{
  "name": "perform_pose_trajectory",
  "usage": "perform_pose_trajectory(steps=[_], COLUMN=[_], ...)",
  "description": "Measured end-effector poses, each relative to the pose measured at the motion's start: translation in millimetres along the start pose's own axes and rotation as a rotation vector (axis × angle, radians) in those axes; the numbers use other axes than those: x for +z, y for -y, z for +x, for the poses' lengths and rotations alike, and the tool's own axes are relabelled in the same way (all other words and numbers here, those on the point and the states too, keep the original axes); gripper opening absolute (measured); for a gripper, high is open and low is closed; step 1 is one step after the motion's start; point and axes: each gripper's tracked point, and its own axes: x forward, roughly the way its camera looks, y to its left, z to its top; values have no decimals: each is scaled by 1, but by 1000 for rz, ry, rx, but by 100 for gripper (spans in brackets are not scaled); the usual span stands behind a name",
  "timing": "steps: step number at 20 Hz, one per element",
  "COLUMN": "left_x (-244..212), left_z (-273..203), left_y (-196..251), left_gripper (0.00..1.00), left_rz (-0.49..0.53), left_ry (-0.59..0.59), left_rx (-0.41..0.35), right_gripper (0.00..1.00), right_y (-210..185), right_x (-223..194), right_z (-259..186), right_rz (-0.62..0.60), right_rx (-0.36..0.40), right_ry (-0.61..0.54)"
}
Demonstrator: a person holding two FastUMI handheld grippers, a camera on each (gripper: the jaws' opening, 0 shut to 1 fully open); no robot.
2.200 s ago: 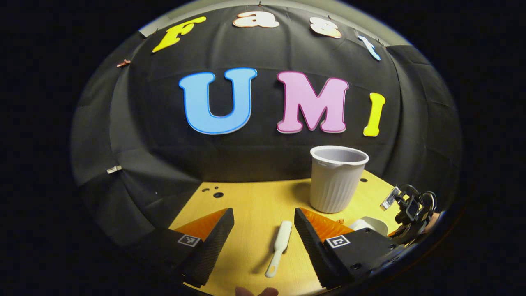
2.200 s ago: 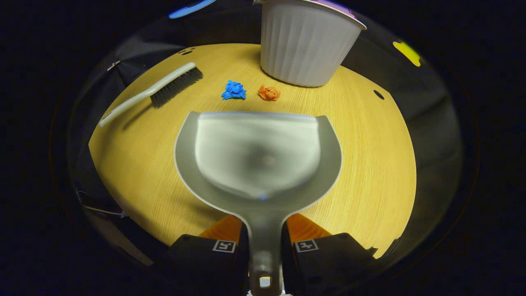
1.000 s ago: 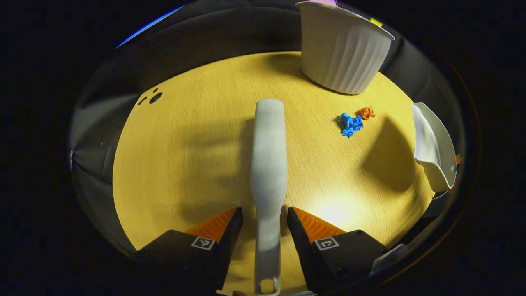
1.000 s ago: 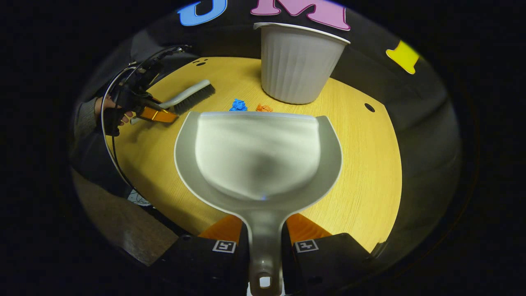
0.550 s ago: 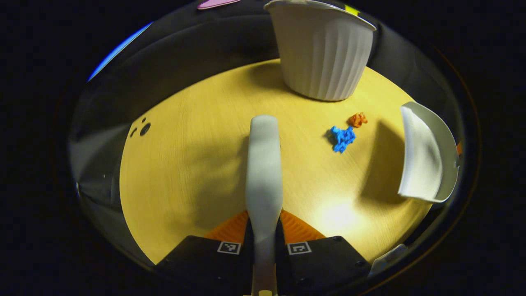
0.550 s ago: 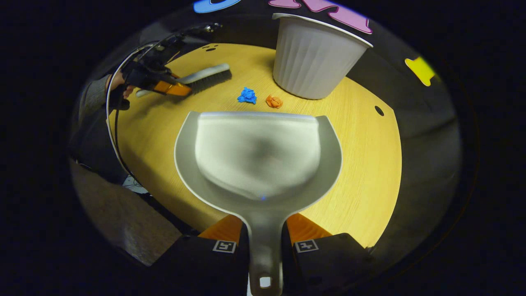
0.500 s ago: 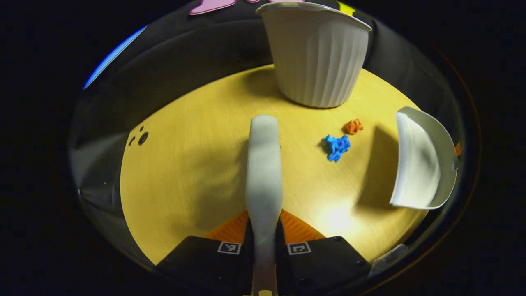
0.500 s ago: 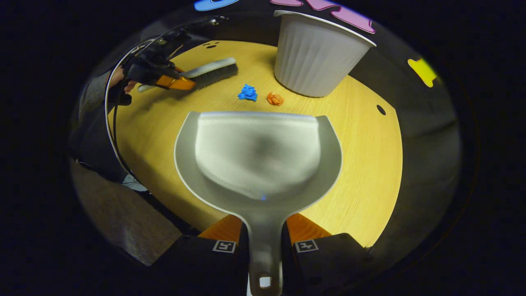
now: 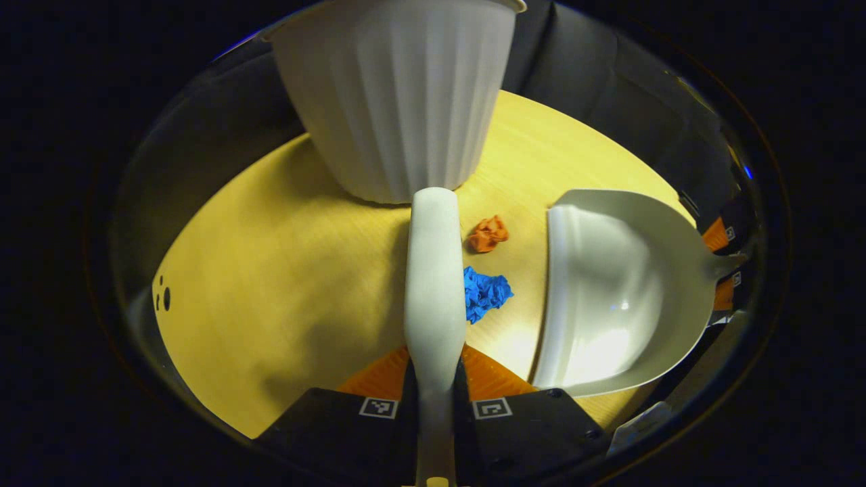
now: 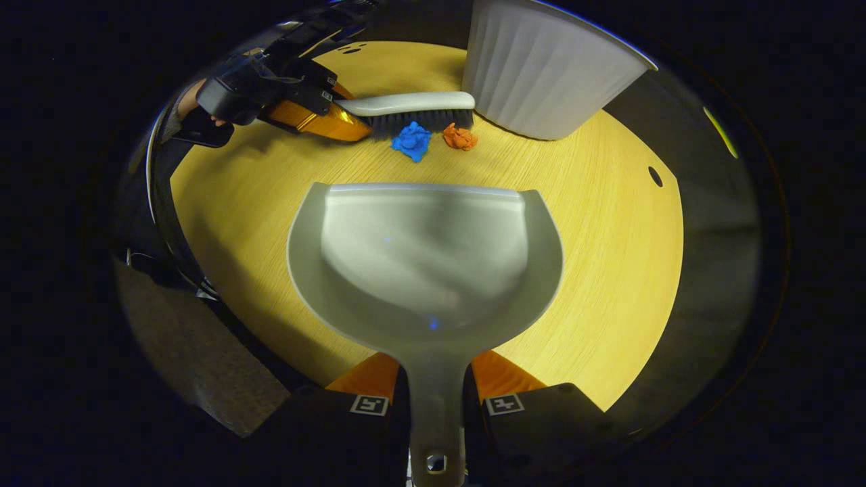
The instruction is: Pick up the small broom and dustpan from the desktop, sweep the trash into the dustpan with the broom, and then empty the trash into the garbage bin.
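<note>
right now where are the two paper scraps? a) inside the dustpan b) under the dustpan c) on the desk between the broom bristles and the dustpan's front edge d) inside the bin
c: the blue scrap and orange scrap lie on the desk between the broom and the dustpan.

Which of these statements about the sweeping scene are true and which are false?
1. The left tongs grip the broom by its handle. True.
2. Both paper scraps already lie inside the dustpan. False: the blue scrap and the orange scrap lie on the desktop, ahead of the dustpan's front edge.
3. The right tongs hold the dustpan's handle. True.
4. The bin lies tipped on its side. False: it stands upright behind the scraps.
</note>
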Motion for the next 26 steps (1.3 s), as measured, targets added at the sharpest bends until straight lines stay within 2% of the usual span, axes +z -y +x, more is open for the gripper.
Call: perform_pose_trajectory(steps=[4, 6, 7, 9, 10, 11, 12, 13, 14, 15, 17, 20, 23, 24, 25, 26], left_x=[6, 4, 6, 8, 12, 13, 13, 12, 10, 5, -21, -48, -74, -85, -91, -100], left_z=[-5, -14, -17, -23, -30, -40, -44, -49, -57, -67, -102, -110, -109, -108, -109, -107], left_y=[45, 61, 63, 64, 64, 62, 56, 48, 37, 22, -23, -39, -57, -58, -56, -54], left_gripper=[25, 25, 26, 26, 25, 25, 25, 25, 25, 25, 25, 25, 27, 24, 25, 24], left_rz=[46, 33, 19, -6, -30, -62, -93, -113, -141, -165, -233, -295, -300, -300, -297, -288], left_ry=[-14, -21, -19, -5, 26, 58, 87, 107, 129, 148, 164, 154, 132, 123, 119, 113], left_rx=[-219, -287, -294, -266, -236, -203, -160, -119, -64, -7, 123, 147, 172, 167, 162, 155], right_gripper=[37, 37, 37, 37, 33, 33, 33, 37, 33, 37, 37, 37, 37, 37, 33, 37], right_y=[11, 11, 12, 6, 3, 1, 0, 0, -2, -1, 10, 21, 36, 41, 44, 56], right_x=[13, 23, 27, 31, 34, 37, 38, 40, 41, 42, 38, 44, 68, 74, 78, 91], right_z=[8, 15, 23, 33, 42, 44, 44, 42, 35, 31, -2, -54, -116, -133, -147, -171], right_rz=[-57, -66, -69, -38, -5, 35, 51, 63, 88, 104, 158, 231, 288, 306, 322, 343], right_rx=[-6, -3, -7, -6, -7, -11, -18, -28, -27, -33, -86, -102, -127, -132, -139, -161], right_ry=[43, 71, 100, 152, 183, 220, 239, 254, 266, 267, 248, 257, 299, 309, 320, 342])
